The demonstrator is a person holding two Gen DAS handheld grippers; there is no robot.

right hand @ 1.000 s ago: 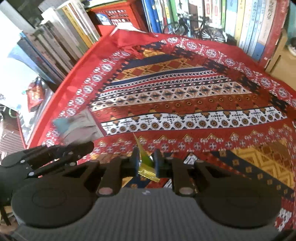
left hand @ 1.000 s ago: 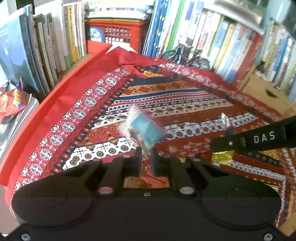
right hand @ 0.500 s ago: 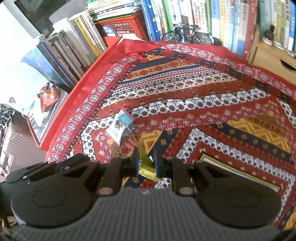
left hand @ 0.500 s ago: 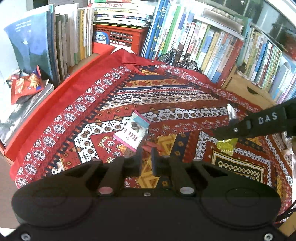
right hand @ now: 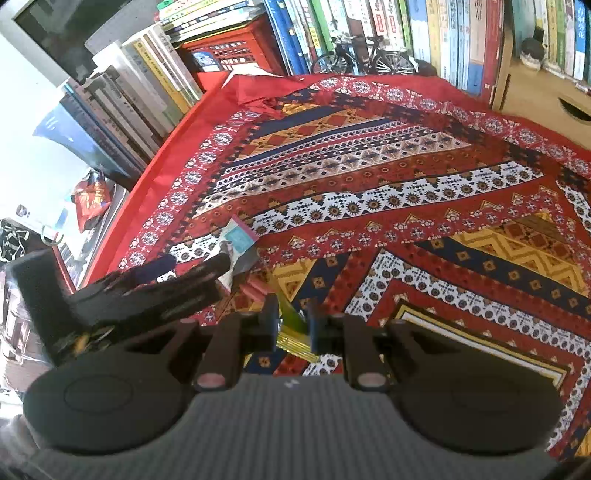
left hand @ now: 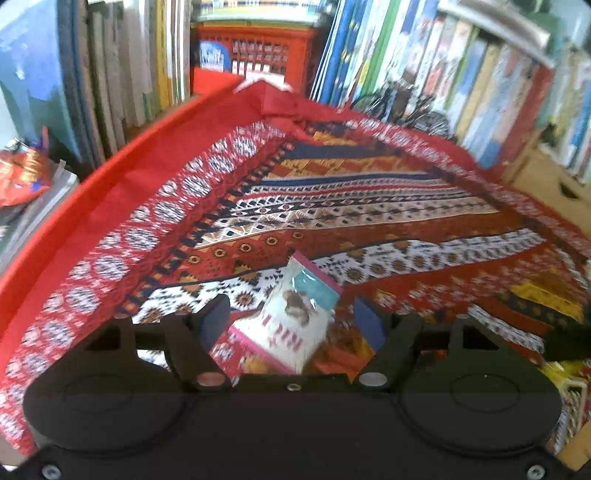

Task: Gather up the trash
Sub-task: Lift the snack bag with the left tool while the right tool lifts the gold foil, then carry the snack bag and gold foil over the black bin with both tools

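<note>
We cannot read much on the left wrist view: it is smeared with blur, and the black body of the left claw [left hand: 291,321] hides the lower third of the picture. The snack wrapper [left hand: 295,317], white with a teal patch and a pink edge, sits between its two fingers, and its lower end is cut off behind the claw's body. The jaws are opening, and we see clear gaps between each pad and the wrapper, so nothing presses on it. Whether the wrapper already rests on the patterned cloth [left hand: 369,206] or is tilted above it, we cannot tell. At the right edge a dark shape and a bit of yellow show, too cropped to name surely.

From the right wrist view the left claw [right hand: 192,264] reaches in from the left, angled down toward the cloth-covered worktop [right hand: 406,184], with the wrapper [right hand: 238,245] at its tips. Some small red pieces [right hand: 255,288] lie just beside it, too small to identify.

The right claw [right hand: 293,325] points steeply down, its jaws close together and clamped on a green and gold foil wrapper [right hand: 293,332]; the wrapper's upper tip sticks up between the fingers, and its lower end dips behind the claw's body. Books [right hand: 443,33] and a red crate [right hand: 236,51] stand along the far edge.
</note>
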